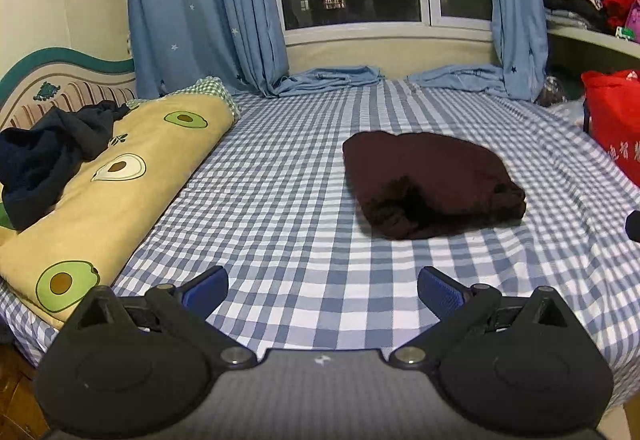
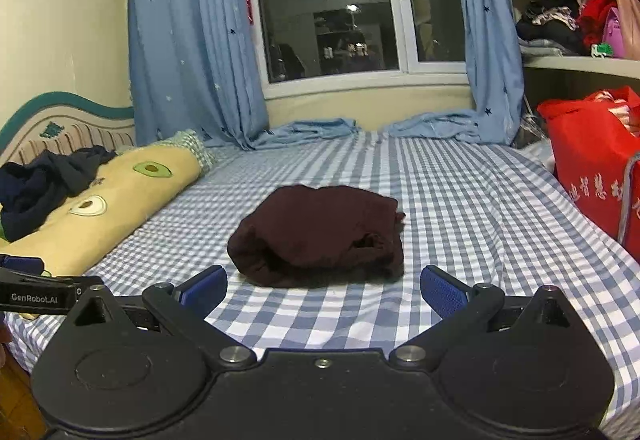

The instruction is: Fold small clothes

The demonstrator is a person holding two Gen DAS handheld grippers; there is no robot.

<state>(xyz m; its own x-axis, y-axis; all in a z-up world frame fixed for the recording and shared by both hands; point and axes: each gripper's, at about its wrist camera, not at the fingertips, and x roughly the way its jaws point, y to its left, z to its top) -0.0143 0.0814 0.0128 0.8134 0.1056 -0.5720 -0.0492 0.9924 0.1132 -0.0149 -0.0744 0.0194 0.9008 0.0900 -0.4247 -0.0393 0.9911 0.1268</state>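
Both fingers of the right hand-held gripper (image 2: 323, 292) stand spread wide and empty, as do those of the left hand-held gripper (image 1: 322, 292). Straight ahead of the right one, mid-frame, a dark maroon garment (image 2: 320, 236) lies bundled on the checked bed (image 2: 460, 199), long axis across the view; the right is nearer. Unfolded navy clothes (image 1: 52, 159) sit on the avocado pillow (image 1: 120, 191) at left, well apart.

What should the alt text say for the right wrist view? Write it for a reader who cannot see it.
A folded dark maroon garment lies on a blue-checked bed sheet, just ahead of the open, empty right gripper. At left, a dark navy garment is heaped on an avocado-print pillow; a red bag stands at right.
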